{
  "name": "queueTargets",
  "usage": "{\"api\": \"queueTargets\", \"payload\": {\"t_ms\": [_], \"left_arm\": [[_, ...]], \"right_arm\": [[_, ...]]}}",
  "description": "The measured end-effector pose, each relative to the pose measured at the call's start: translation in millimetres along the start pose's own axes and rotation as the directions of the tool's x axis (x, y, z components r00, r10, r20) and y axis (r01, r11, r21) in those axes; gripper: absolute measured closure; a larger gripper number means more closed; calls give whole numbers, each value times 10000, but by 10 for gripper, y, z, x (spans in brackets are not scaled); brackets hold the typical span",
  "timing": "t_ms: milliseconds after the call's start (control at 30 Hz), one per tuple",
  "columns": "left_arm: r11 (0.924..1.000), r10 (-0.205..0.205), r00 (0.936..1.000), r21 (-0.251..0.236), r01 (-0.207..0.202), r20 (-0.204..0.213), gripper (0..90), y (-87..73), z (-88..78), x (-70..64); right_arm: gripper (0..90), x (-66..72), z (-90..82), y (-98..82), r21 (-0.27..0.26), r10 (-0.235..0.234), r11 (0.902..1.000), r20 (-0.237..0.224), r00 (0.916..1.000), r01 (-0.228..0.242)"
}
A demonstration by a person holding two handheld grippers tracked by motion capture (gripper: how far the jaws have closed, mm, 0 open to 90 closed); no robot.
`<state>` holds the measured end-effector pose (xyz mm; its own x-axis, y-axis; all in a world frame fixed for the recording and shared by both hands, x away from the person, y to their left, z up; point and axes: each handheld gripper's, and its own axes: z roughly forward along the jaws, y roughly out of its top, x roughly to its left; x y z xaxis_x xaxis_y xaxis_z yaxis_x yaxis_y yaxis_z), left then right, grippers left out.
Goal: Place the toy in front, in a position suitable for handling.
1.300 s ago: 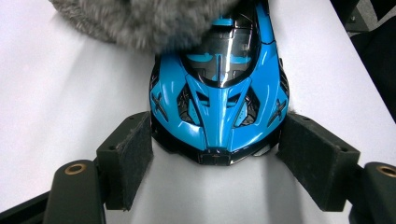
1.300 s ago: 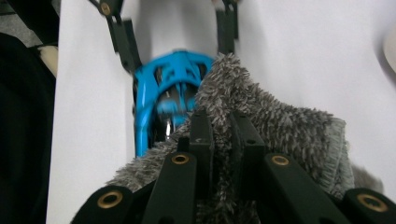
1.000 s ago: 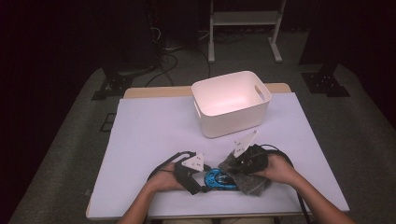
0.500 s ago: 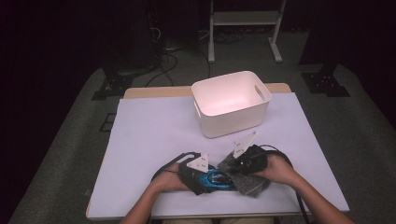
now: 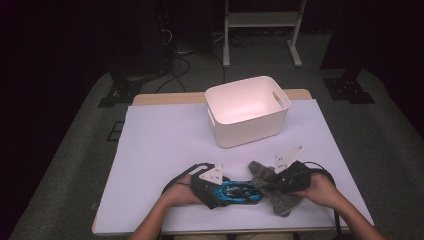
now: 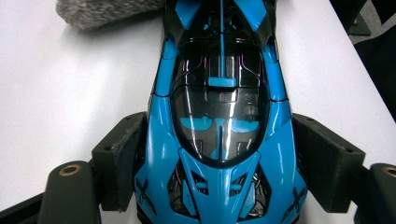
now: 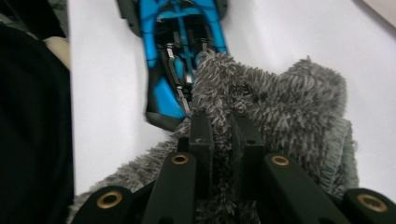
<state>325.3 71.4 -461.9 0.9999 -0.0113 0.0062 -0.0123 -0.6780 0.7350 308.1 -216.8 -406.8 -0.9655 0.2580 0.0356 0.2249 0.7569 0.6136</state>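
Note:
A blue and black toy car (image 5: 239,192) lies near the table's front edge. My left gripper (image 5: 220,194) is shut on it, and in the left gripper view the black pads (image 6: 119,161) press on both sides of the car (image 6: 219,107). A grey fluffy cloth (image 5: 274,194) lies just right of the car, touching its end. My right gripper (image 5: 274,184) is shut on the cloth. In the right gripper view its narrow jaws (image 7: 224,128) pinch a fold of the cloth (image 7: 289,102), with the car (image 7: 175,42) beyond it.
A white plastic bin (image 5: 247,111) with handle cut-outs stands at the back middle of the white table sheet (image 5: 160,145). Both forearms come in over the front edge. Cables trail from both grippers.
My right gripper has moved to the right with the grey cloth, drawing it off the car's end. The left gripper and the car have stayed where they were.

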Motion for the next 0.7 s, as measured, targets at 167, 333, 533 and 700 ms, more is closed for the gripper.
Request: {"api": "queueTargets", "payload": {"t_ms": [167, 333, 533, 700], "left_arm": [[10000, -2, 10000, -15, 2, -13, 237, -1, 1, -1], [10000, 3, 10000, -8, -3, -1, 238, -5, -6, 2], [9999, 14, 10000, 152, -13, -30, 237, 12, -8, -2], [9995, 68, 10000, 315, -66, -55, 237, 26, -16, -1]], "right_arm": [[797, 93, 104, 107, -168, -302, 9994, -374, 9988, 296], [797, 104, 170, 169, -156, -481, 9988, -506, 9976, 474], [796, 70, 76, 25, -281, -49, 9996, -245, 9997, 42], [796, 70, -12, -146, -306, 391, 9988, -49, 9992, -392]]}}
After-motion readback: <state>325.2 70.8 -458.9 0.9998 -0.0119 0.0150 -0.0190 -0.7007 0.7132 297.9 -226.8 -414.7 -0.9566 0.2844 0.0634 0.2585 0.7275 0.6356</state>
